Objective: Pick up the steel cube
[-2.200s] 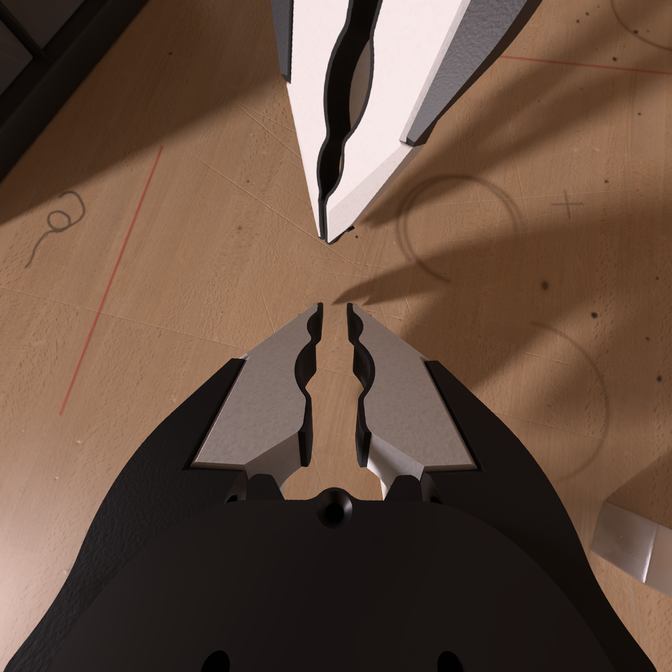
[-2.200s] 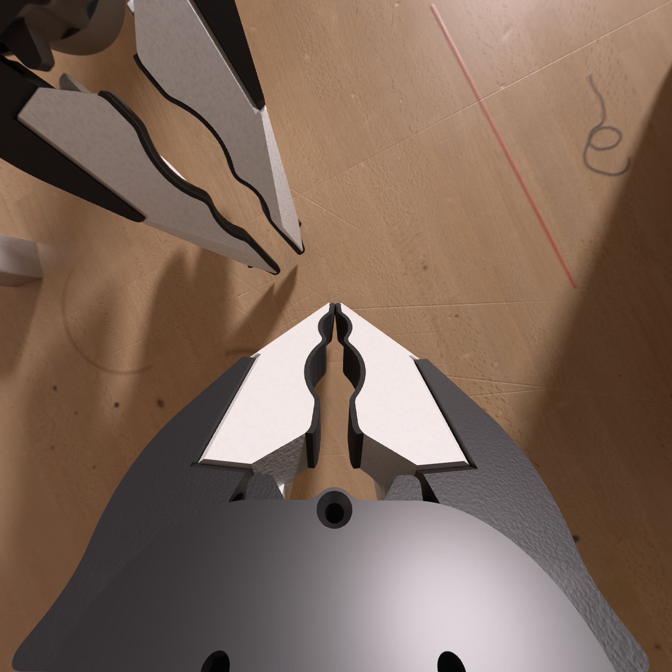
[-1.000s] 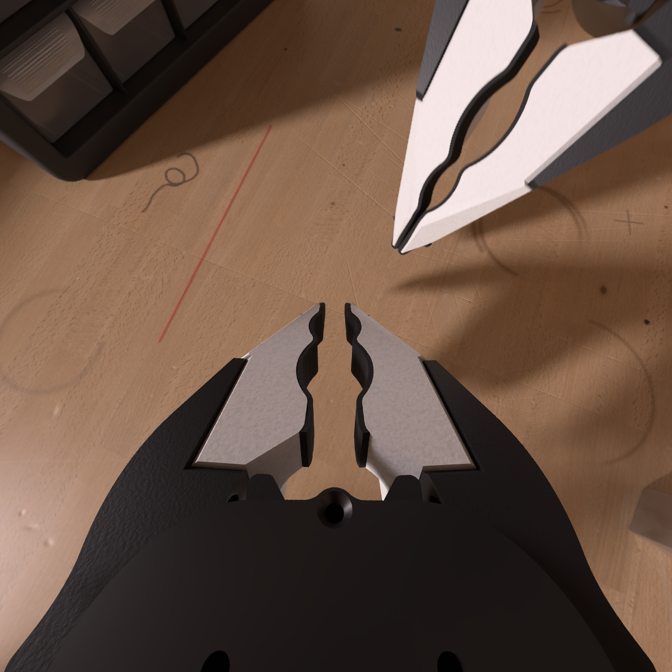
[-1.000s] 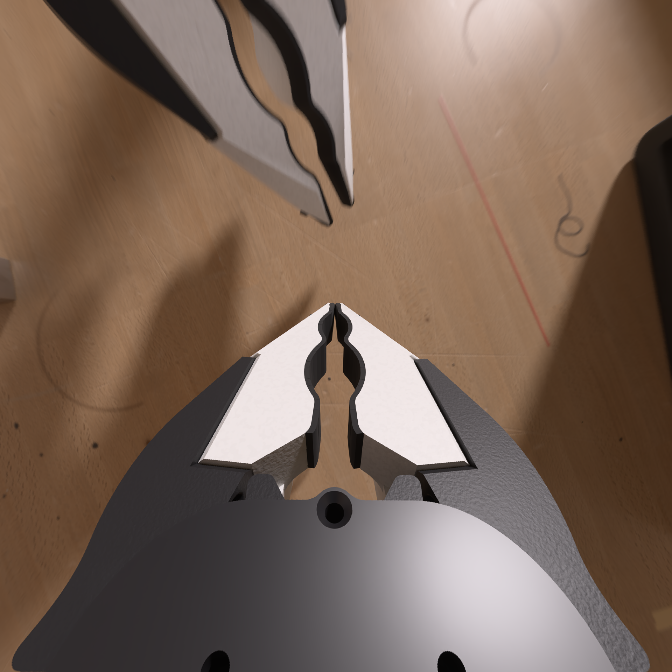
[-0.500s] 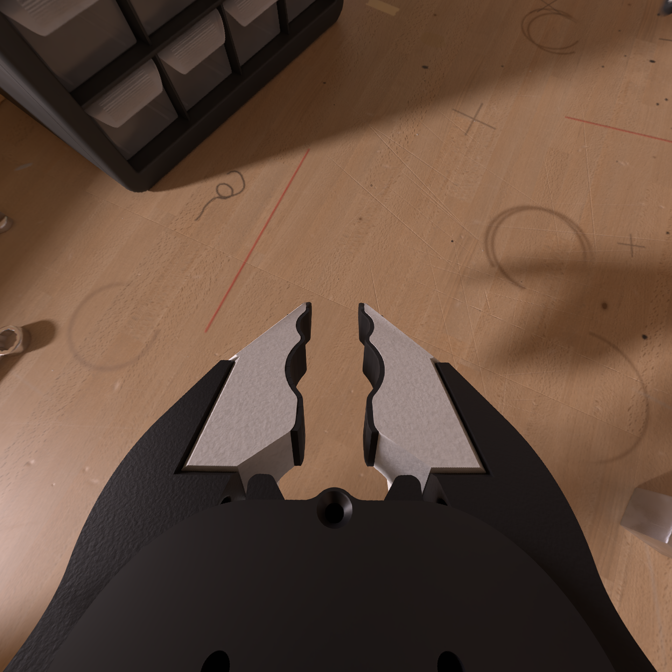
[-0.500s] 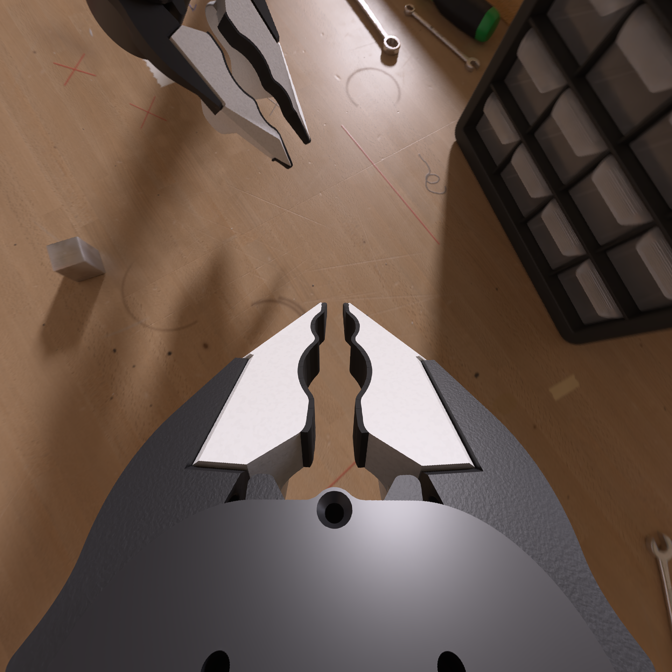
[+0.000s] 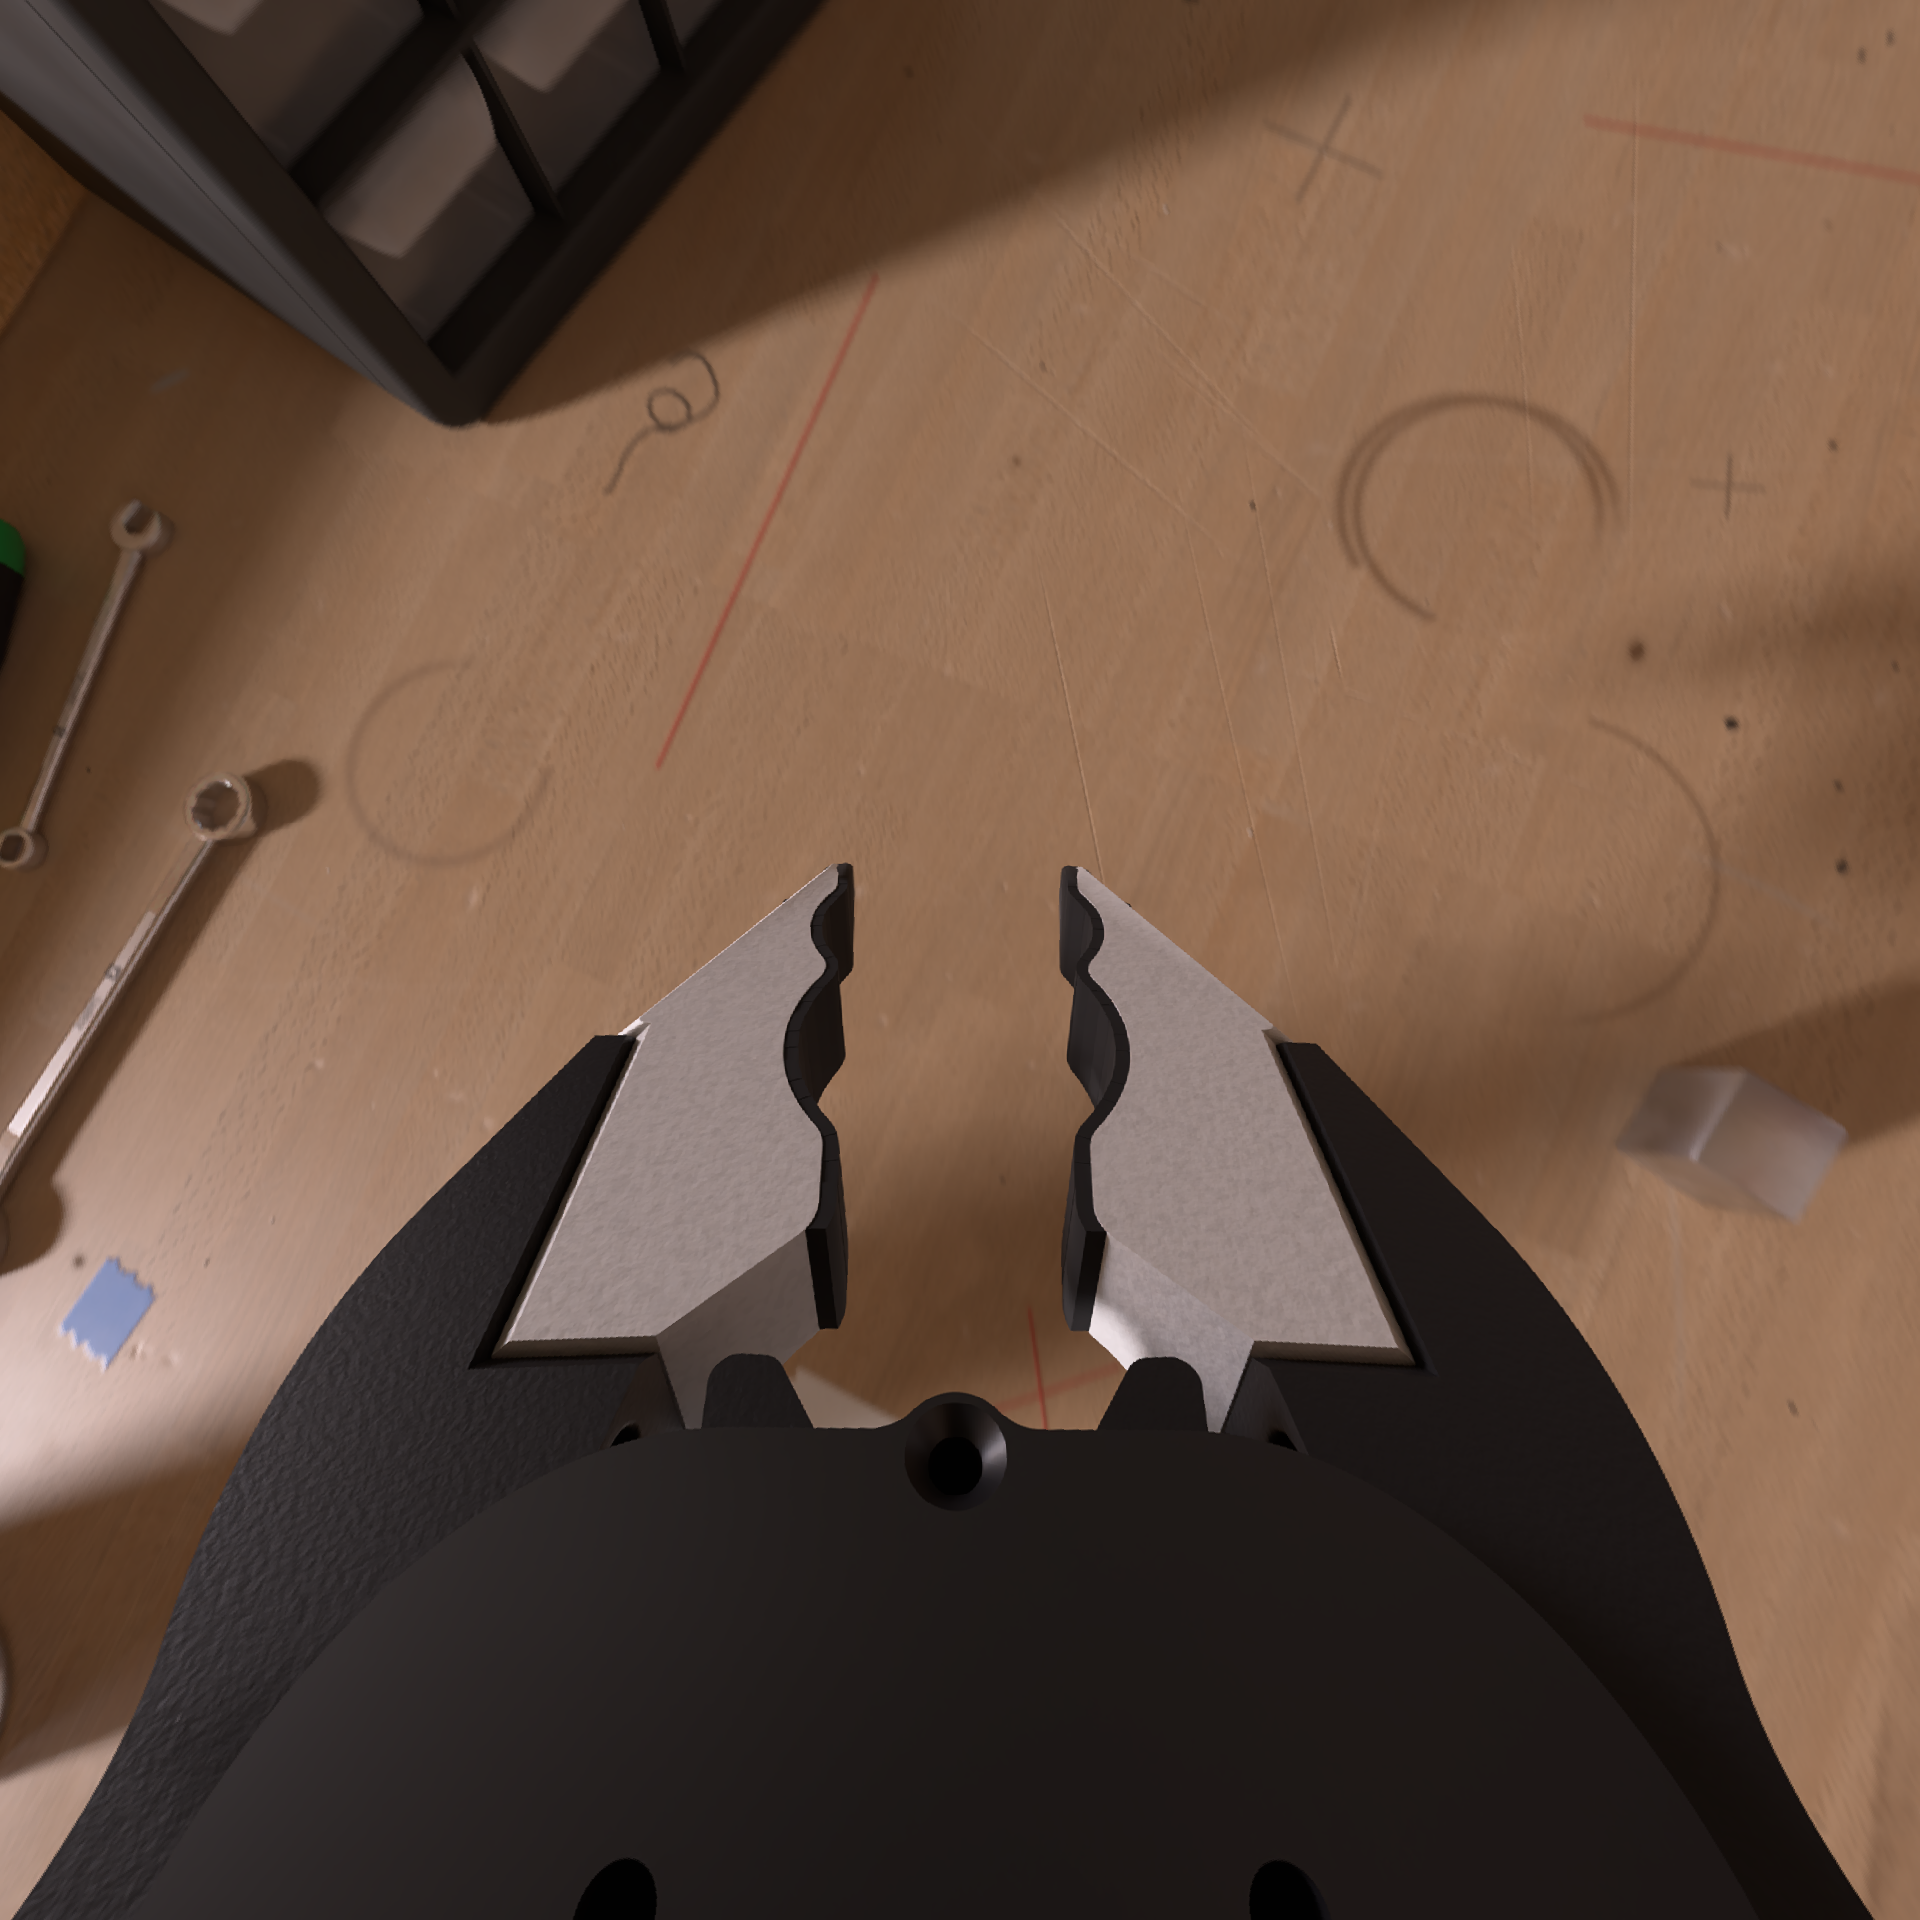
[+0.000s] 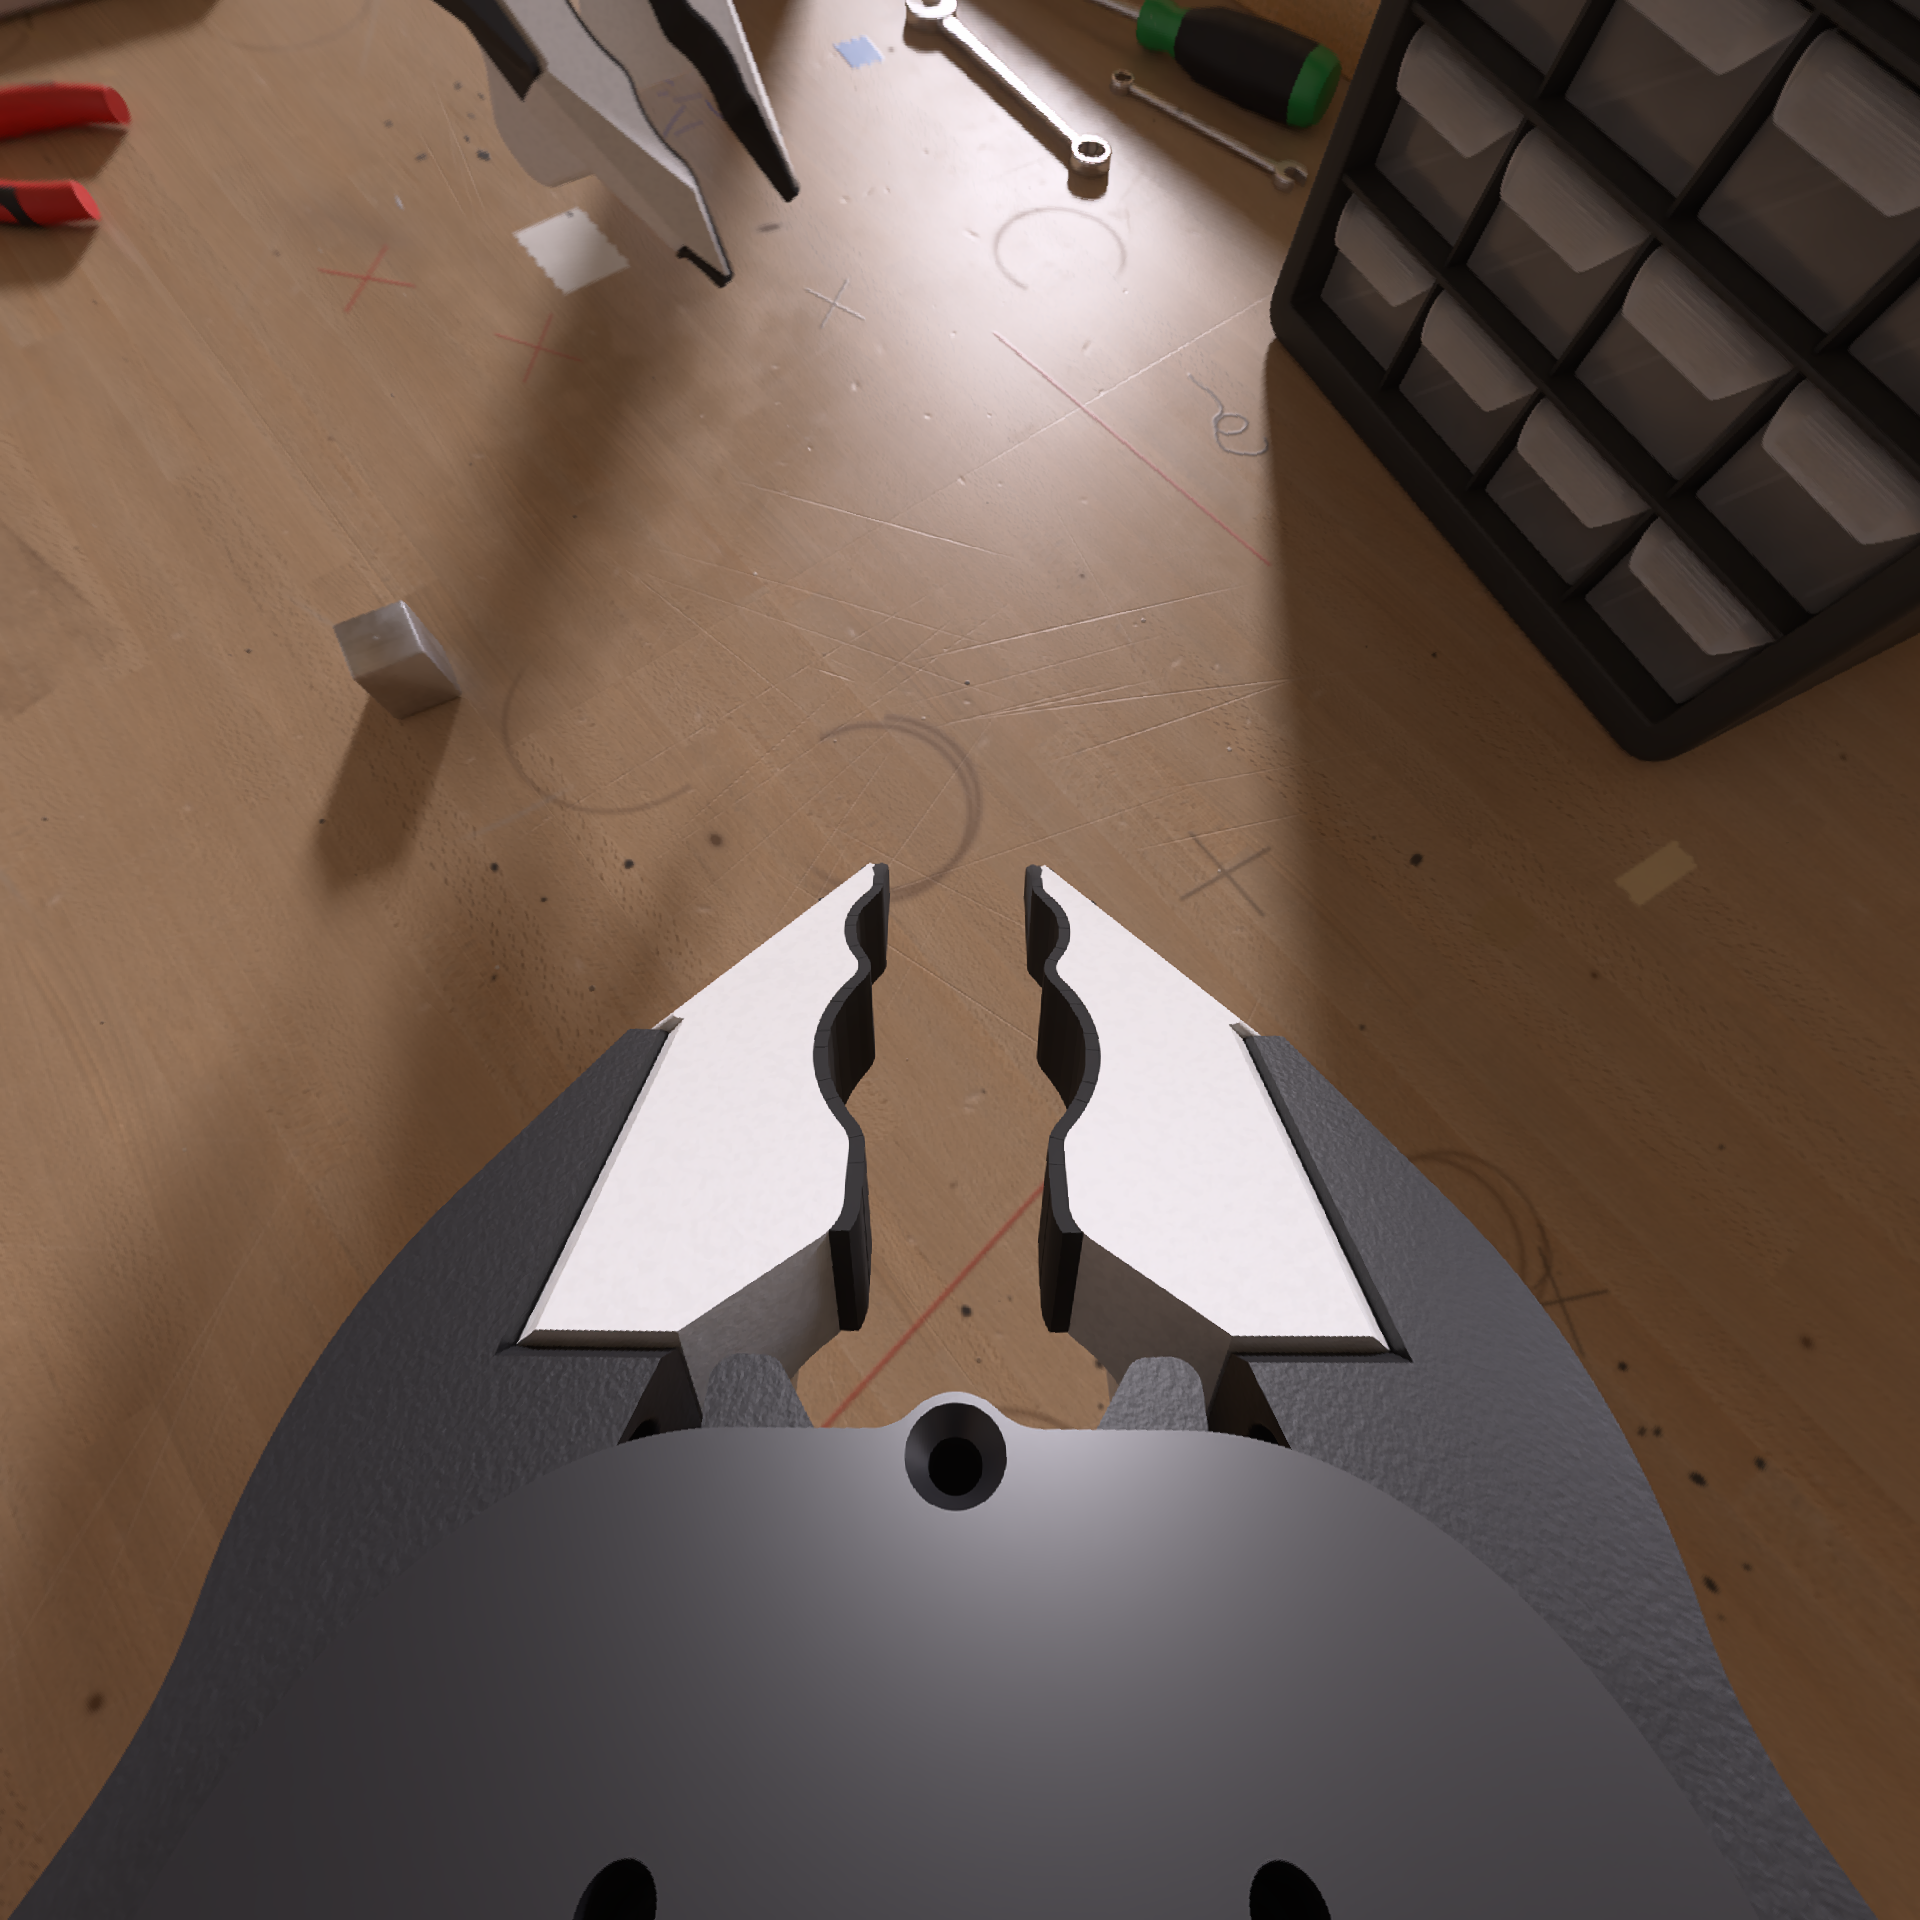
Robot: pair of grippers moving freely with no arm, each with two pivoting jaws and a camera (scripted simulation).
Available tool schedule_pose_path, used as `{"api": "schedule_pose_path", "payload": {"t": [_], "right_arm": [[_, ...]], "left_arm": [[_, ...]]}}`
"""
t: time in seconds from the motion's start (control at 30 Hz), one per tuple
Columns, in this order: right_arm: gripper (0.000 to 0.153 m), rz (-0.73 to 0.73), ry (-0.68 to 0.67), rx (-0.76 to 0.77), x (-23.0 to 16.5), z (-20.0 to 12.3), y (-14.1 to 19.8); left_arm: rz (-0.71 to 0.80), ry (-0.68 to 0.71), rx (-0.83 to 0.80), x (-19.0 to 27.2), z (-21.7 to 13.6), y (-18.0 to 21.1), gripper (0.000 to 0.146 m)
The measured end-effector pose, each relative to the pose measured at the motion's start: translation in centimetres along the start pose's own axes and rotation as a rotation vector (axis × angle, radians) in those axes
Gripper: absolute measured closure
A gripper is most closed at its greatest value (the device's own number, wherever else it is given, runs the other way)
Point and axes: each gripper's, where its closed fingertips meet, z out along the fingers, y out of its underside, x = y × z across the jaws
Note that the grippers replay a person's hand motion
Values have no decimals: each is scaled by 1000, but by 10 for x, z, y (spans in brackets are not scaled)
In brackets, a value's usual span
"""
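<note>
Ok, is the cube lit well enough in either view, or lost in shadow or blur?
Right wrist view: the cube is sharp and lit on top, casting a long shadow toward the camera. Left wrist view: the cube looks pale and soft near the right edge, just below a broad shadow; the bench there is slightly blurred.

Bench (image 8: 727,499) I'm seeing: matt wood, fine scratches, pencil and red marks. Steel cube (image 8: 395,657): brushed metal, dull sheen. My left gripper (image 7: 956,894): black body, pebbled matt; fingers (image 7: 717,1091) pale, grainy, black smooth edging. Right gripper (image 8: 956,894): grey textured shell, soft gloss on top. Wrenches (image 7: 125,977) bright polished metal. Drawer organiser (image 8: 1662,343): black plastic frame, translucent drawers. Screwdriver handle (image 8: 1236,57) glossy black-green.
</note>
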Motion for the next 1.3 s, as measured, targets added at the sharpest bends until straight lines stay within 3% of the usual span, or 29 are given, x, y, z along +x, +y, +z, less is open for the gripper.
{"api": "schedule_pose_path", "payload": {"t": [0.37, 0.57, 0.9, 1.13, 1.3], "right_arm": [[129, 42, 6, 92, 8, 9, 13], [130, 30, 33, 103, 13, 11, 18], [132, 28, 44, 92, 18, 16, 27], [132, 11, 50, 84, 17, 18, 29], [133, 4, 47, 91, 16, 18, 27]], "left_arm": [[228, 135, -475, 32, -29, 75, 96], [305, 133, -666, 24, -29, 104, 85], [321, 200, -713, 29, -24, 117, 96], [349, 160, -720, 27, -18, 114, 107], [365, 132, -560, 36, 1, 91, 117]]}}
